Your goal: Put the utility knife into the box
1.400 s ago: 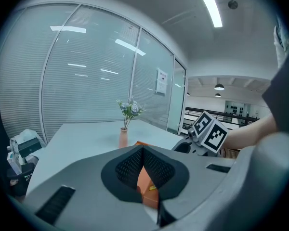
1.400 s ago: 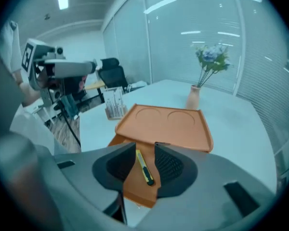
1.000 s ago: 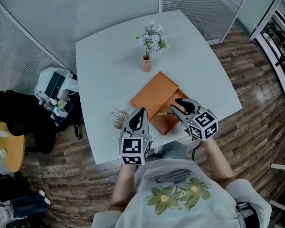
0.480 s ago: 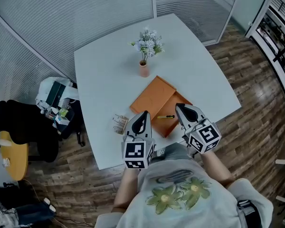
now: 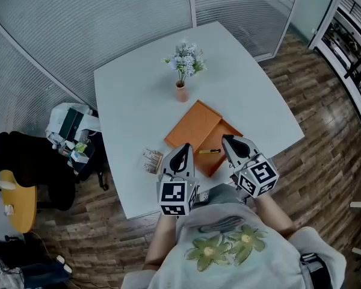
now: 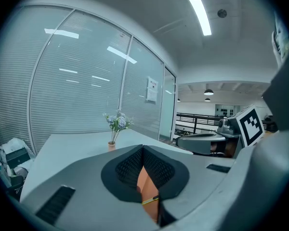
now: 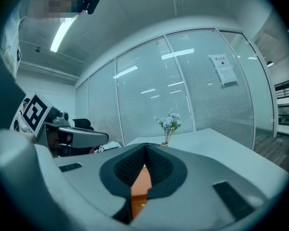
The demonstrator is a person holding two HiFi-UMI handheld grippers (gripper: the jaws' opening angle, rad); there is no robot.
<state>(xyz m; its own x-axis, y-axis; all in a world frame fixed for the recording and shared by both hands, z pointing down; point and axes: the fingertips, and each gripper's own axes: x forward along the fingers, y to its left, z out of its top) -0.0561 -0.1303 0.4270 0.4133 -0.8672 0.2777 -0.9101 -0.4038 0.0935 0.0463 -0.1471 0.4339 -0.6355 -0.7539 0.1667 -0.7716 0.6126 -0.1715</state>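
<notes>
Left hand-held gripper (image 5: 181,149): jaws clenched together with nothing between them, tips just over the box's near-left edge.
Right hand-held gripper (image 5: 227,141): jaws clenched and empty, tips over the box's near-right part.
Utility knife (image 5: 209,151): lies flat inside the box, between the two sets of tips and free of both.
Box (image 5: 227,130): orange and open, with its lid (image 5: 192,124) lying flat on the far-left side; it rests on the white desk (image 5: 132,95).
Flower vase (image 5: 181,92): upright, beyond the box and apart from it.
Small bundle (image 5: 151,159): left of the box; kind unclear.
</notes>
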